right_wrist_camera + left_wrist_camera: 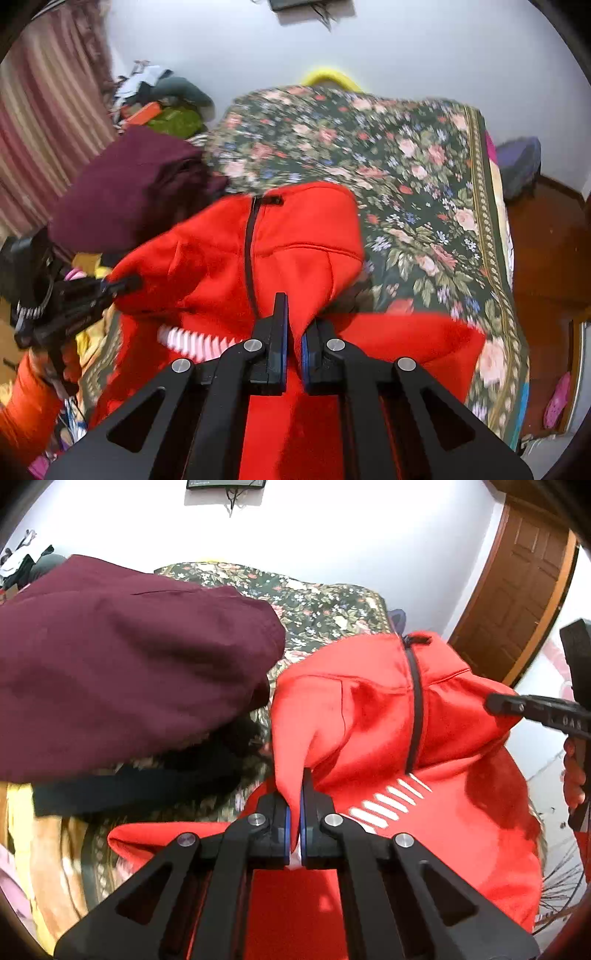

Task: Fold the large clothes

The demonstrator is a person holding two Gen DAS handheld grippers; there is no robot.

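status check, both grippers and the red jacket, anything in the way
Left gripper shut on red jacket. Right gripper shut on it too. Maroon garment close beside it on floral bedspread.

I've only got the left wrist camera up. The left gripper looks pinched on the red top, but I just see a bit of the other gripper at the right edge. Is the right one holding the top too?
Observer: Yes. In the right wrist view the right gripper is shut on a fold of the red top, right of its black zipper.
Operator: What's on the bed beyond the top on that side?
Observer: Bare floral bedspread, running to the bed's right edge.
Operator: Anything beside the bed there?
Observer: Brown wooden floor, with something pink lying on it near the wall; I can't tell what.
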